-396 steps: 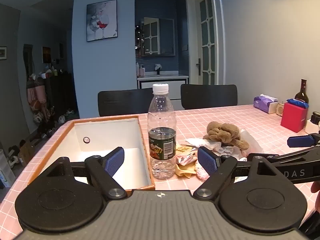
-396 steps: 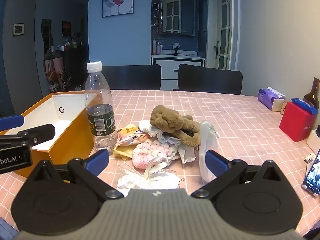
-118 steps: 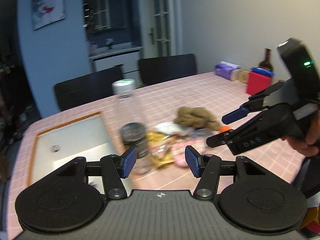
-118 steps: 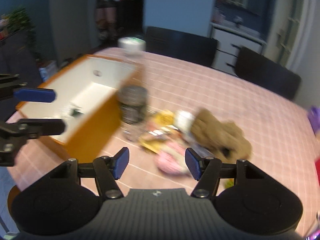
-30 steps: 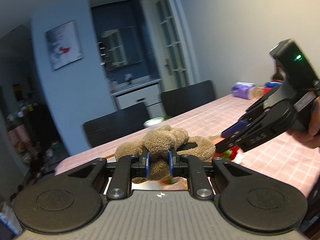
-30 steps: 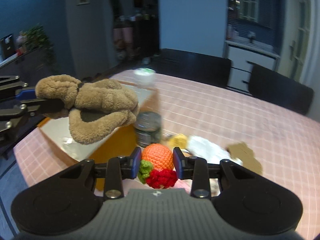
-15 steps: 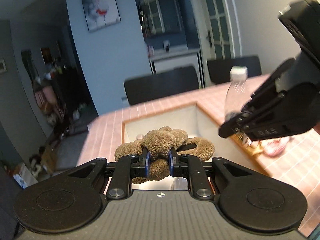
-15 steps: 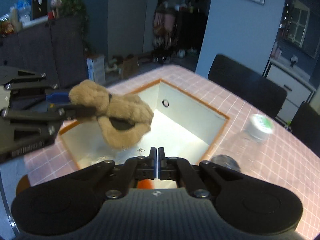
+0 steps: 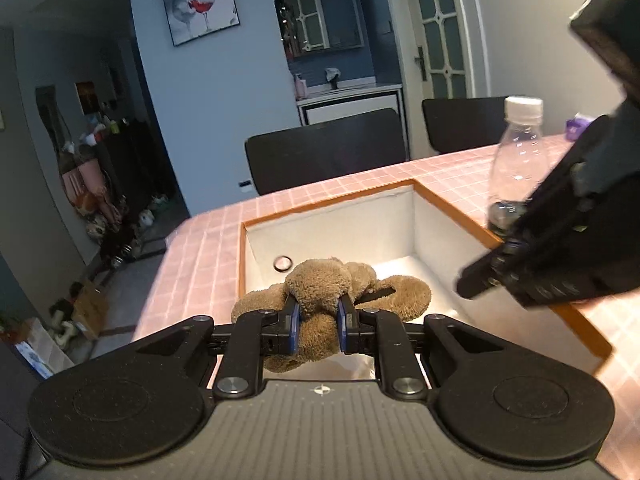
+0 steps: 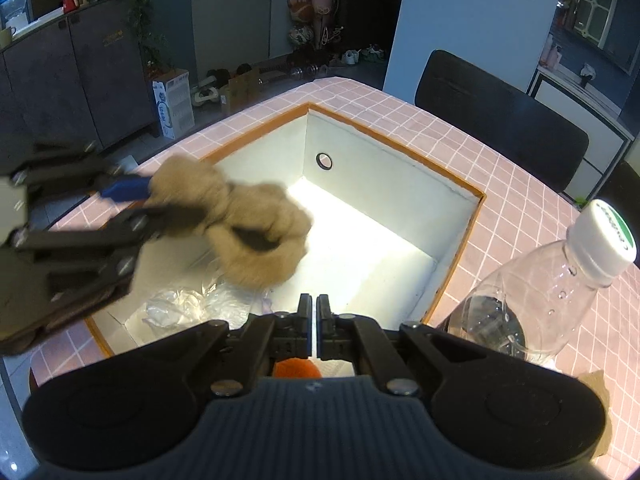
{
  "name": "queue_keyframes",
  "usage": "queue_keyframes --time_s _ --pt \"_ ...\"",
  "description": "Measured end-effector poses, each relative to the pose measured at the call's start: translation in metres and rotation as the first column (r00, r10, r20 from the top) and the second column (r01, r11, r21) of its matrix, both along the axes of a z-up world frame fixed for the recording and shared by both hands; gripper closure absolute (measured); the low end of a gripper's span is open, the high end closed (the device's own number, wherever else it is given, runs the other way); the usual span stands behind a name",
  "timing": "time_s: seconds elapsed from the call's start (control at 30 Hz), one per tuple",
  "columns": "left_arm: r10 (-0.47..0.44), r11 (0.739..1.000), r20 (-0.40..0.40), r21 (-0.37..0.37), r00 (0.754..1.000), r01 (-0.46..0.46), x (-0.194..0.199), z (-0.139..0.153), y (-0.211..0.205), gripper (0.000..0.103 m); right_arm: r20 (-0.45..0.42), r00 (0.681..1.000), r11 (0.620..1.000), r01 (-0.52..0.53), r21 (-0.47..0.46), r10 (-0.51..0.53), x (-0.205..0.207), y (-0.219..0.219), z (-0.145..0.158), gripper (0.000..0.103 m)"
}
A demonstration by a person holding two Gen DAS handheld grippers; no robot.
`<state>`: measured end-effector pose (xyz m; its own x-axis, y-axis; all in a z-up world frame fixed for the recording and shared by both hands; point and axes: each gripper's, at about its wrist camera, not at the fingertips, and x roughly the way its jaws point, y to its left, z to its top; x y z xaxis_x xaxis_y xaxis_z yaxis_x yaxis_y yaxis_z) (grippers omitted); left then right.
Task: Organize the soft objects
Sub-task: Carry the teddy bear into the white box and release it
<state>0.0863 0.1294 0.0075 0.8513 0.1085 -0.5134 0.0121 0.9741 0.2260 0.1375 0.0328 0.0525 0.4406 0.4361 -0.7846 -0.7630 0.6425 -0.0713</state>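
Note:
My left gripper [image 9: 318, 316] is shut on a brown plush toy [image 9: 336, 300] and holds it over the near end of the white, orange-rimmed box [image 9: 416, 220]. In the right wrist view the plush toy [image 10: 244, 224] hangs blurred above the box [image 10: 400, 200] from the left gripper [image 10: 132, 200]. My right gripper [image 10: 314, 320] hovers over the box with its jaws closed together. An orange crochet toy [image 10: 296, 368] shows just beneath the jaws; whether it is held is unclear. Clear plastic wrap [image 10: 188, 300] lies in the box.
A plastic water bottle [image 10: 536, 296] stands right of the box on the pink checked table [image 10: 520, 184]; it also shows in the left wrist view [image 9: 516, 168]. Black chairs [image 9: 328, 152] stand behind the table. The table's left edge drops to the floor.
The left gripper has lowered the plush toy toward the box. The right gripper has moved closer over the box, still closed.

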Motion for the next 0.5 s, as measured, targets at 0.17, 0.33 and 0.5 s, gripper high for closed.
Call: queue_keyframes --time_s 0.17,0.33,0.5 --pt "-0.019 0.988 -0.054 0.153 0.998 0.027 0.015 -0.017 -0.021 0.083 0.024 1.000 1.000 0.006 -0.029 -0.005 -0.005 -0.002 -0.005 0.103" --pt "-0.008 0.978 -0.093 0.207 0.996 0.027 0.029 -0.029 -0.021 0.079 0.014 1.000 1.000 0.015 -0.024 -0.015 -0.007 -0.009 -0.008 0.103" --pt "-0.011 0.983 -0.123 0.183 0.992 0.034 0.026 -0.028 -0.018 0.066 -0.003 1.000 1.000 0.025 -0.017 -0.025 -0.005 -0.012 -0.012 0.101"
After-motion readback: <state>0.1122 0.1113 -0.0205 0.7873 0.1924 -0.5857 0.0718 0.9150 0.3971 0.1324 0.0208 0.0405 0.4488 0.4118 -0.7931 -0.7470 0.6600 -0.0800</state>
